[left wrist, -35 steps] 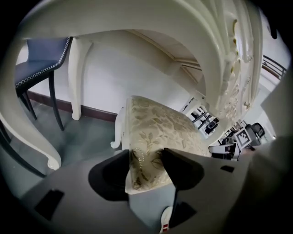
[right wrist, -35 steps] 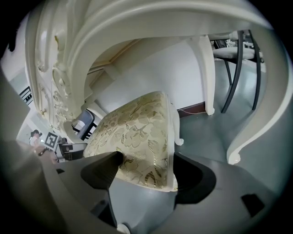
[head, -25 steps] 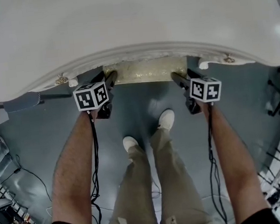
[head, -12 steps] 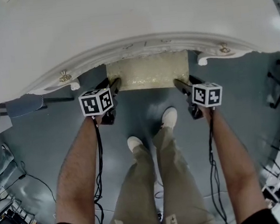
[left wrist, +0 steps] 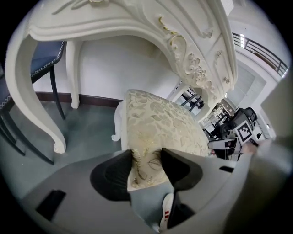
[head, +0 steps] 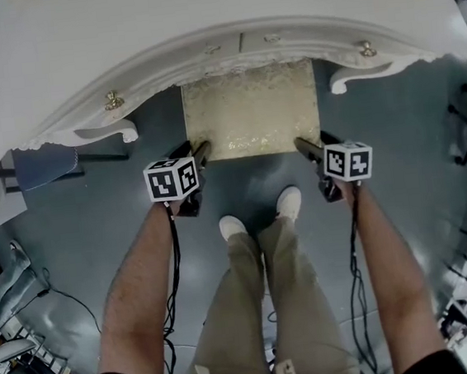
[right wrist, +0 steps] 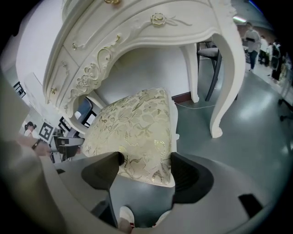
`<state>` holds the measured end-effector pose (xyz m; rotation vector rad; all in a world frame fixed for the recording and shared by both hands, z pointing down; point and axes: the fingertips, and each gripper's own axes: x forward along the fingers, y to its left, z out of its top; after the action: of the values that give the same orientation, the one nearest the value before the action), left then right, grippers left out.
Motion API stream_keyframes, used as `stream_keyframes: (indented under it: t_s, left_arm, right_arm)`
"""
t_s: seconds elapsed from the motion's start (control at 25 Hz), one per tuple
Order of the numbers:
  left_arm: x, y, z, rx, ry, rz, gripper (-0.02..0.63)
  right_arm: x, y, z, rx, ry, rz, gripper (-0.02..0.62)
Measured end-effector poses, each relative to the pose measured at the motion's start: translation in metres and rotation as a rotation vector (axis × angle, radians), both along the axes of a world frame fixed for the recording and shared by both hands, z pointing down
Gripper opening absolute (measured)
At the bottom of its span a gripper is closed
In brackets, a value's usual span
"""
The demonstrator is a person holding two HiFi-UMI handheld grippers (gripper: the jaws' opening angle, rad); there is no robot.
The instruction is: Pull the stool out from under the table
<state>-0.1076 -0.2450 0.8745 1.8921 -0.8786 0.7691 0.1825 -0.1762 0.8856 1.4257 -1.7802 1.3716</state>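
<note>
The stool has a cream seat with a gold leaf pattern, and its near half sticks out from under the white carved table. My left gripper is shut on the seat's near left corner. The left gripper view shows its pads pressed on either side of that corner of the stool. My right gripper is shut on the near right corner. In the right gripper view both pads clamp the cushion edge of the stool. The stool's legs are mostly hidden.
The person's legs and white shoes stand just behind the stool on the grey floor. A blue chair stands at the table's left end. Curved table legs flank the stool. Cables and equipment crowd the lower corners.
The stool has slid out from under the table toward the person. Both grippers have drawn back with it, and the feet have stepped back.
</note>
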Motion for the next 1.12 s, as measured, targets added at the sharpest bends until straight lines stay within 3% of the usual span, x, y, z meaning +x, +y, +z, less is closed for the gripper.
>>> stream_keyframes:
  t_s: [0.6,1.12]
  left_arm:
    - [-0.013,0.083,-0.001,-0.007,-0.058,-0.05,0.195]
    - [-0.016,0.122,0.0,-0.021,-0.076,-0.058,0.192]
  right_arm:
    - [-0.006,0.063,0.003,-0.017,0.017,-0.12,0.341]
    - [-0.009,0.09,0.002,-0.031,-0.013,-0.109,0.339]
